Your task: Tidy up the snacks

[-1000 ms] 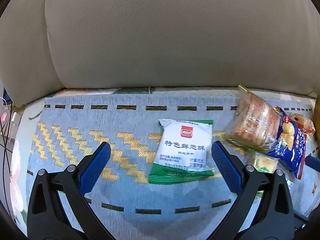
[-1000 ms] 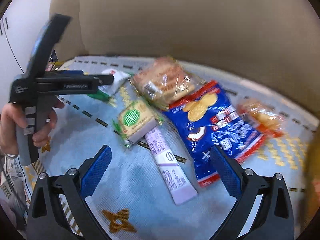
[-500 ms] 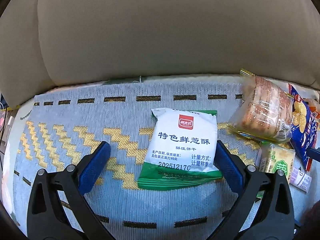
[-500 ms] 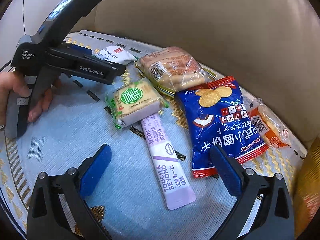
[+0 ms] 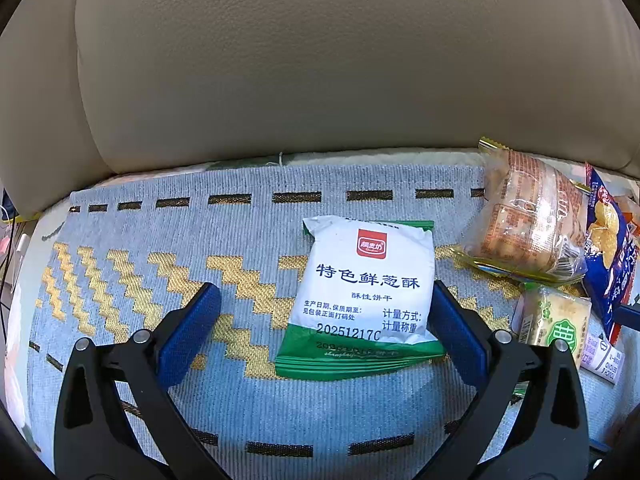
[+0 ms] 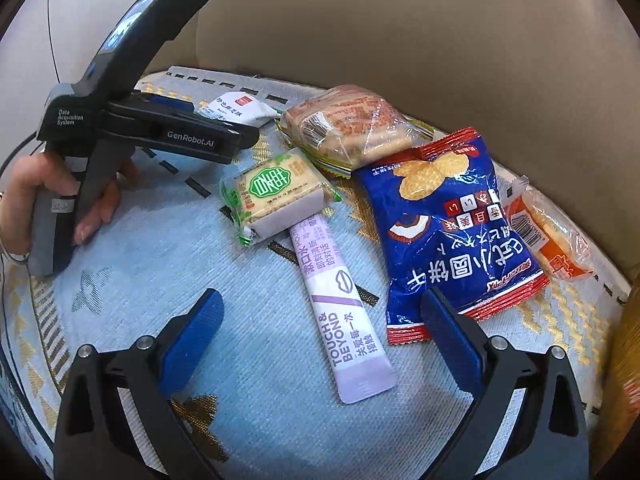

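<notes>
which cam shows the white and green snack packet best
The left wrist view: the white and green packet lies flat and fully visible between the open left gripper, print readable. The right wrist view shows only its far end, partly hidden behind that gripper.

Both wrist views look low across one snack-strewn mat (image 5: pixel 120 240), seemingly near.

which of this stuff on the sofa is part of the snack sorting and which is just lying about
Part of the job: white-and-green biscuit packet, clear-wrapped brown cake pack, green-label cracker pack, blue-and-red crisp bag, orange wrapped snack, open left claw, open right claw.

Lying about: lilac mouthwash sachet, blue-and-gold woven mat, beige sofa backrest.
</notes>
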A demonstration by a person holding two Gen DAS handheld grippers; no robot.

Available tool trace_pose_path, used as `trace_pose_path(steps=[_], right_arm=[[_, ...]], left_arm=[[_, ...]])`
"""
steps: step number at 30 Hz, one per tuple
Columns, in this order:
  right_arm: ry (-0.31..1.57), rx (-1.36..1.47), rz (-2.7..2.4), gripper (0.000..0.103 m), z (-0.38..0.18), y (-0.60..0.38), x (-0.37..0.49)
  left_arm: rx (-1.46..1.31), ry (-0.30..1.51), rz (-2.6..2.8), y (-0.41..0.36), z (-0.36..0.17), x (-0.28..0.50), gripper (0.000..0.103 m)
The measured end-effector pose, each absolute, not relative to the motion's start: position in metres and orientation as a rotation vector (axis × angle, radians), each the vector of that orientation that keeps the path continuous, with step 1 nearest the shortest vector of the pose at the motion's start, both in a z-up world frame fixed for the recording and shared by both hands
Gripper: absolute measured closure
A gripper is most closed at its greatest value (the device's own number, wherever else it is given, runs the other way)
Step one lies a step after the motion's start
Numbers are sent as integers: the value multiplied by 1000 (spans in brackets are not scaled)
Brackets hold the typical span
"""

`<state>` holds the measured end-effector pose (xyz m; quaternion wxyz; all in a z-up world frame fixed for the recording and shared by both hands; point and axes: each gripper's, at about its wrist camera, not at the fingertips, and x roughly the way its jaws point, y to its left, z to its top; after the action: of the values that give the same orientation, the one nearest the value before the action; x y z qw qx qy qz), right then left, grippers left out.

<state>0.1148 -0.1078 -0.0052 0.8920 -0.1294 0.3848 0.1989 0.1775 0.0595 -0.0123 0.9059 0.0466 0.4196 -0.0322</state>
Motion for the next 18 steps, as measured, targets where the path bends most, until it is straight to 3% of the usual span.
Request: trace_pose_path(steps=[18], right_arm=[[796, -276, 406, 5, -6, -105, 114]], left_arm=[[95, 867, -66, 60, -12, 178, 3]])
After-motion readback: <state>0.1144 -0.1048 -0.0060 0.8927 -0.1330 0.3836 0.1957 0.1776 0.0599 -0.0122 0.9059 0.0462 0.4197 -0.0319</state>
